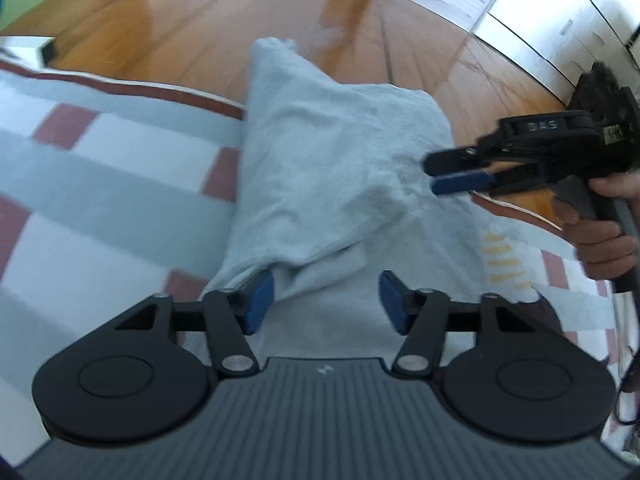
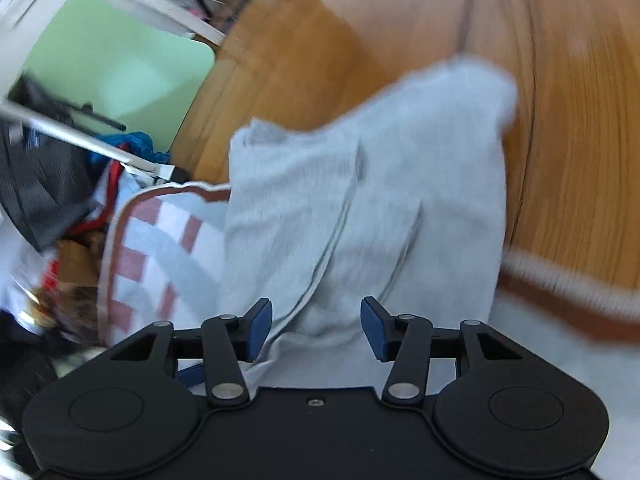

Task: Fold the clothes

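A light grey garment (image 1: 336, 160) lies folded over on a checked blanket (image 1: 100, 184), its far end hanging past the blanket's edge toward the floor. My left gripper (image 1: 326, 302) stands open just over the garment's near part, the cloth lying below the blue pads (image 1: 260, 300); a fold brushes the left one. My right gripper (image 1: 444, 174), held by a hand (image 1: 600, 232), hovers at the garment's right side. In the right wrist view the right gripper (image 2: 316, 330) is open above the same garment (image 2: 360, 200), whose seams run between the jaws, with neither pad pressing.
A shiny wooden floor (image 1: 240, 20) lies beyond the blanket's brown border (image 1: 160, 94). White cabinets (image 1: 560, 20) stand at the far right. In the right wrist view a heap of mixed clothes and a black bag (image 2: 40, 192) sits left, by a green mat (image 2: 116, 68).
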`<move>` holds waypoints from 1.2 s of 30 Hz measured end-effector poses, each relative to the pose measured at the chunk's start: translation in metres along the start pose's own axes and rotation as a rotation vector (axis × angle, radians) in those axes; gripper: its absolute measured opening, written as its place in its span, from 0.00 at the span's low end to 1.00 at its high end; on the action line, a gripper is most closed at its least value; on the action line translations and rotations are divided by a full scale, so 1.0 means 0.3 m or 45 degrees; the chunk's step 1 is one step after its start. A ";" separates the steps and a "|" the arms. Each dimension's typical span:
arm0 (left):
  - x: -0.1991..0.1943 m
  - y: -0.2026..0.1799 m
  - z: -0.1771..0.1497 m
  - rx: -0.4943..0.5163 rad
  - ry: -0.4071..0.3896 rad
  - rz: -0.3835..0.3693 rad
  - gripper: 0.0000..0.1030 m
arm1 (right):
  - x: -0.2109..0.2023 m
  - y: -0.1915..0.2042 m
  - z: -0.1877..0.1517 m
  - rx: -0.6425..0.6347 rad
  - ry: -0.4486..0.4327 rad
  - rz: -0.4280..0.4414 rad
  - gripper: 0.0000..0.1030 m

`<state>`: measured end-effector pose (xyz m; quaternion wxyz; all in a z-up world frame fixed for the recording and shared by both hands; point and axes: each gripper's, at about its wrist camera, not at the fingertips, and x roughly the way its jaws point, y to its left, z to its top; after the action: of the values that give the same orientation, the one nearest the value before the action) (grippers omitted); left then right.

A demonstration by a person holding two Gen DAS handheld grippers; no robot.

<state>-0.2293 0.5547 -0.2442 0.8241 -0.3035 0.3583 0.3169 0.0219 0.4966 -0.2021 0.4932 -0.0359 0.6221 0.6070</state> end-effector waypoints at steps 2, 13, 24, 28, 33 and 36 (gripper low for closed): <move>0.009 -0.022 -0.011 0.092 -0.007 0.087 0.63 | 0.013 -0.030 -0.017 0.117 0.071 0.095 0.60; 0.057 -0.036 -0.025 0.207 0.017 0.348 0.68 | 0.194 -0.031 0.006 0.441 -0.028 0.213 0.65; -0.026 0.179 -0.029 -0.187 -0.007 0.401 0.69 | 0.206 0.167 0.021 -0.282 -0.047 -0.285 0.09; -0.031 0.141 -0.020 -0.090 -0.027 0.437 0.69 | 0.128 0.156 0.032 -0.281 -0.108 -0.304 0.18; -0.080 0.049 -0.003 0.184 -0.212 0.486 0.67 | 0.047 0.186 0.125 -0.362 -0.164 -0.199 0.38; -0.083 0.035 0.012 0.223 -0.255 0.319 0.67 | 0.109 0.168 0.187 -0.262 -0.033 -0.033 0.38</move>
<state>-0.2494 0.5563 -0.2255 0.8331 -0.1504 0.3356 0.4131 0.0046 0.5722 -0.1748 0.5026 -0.0866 0.5495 0.6618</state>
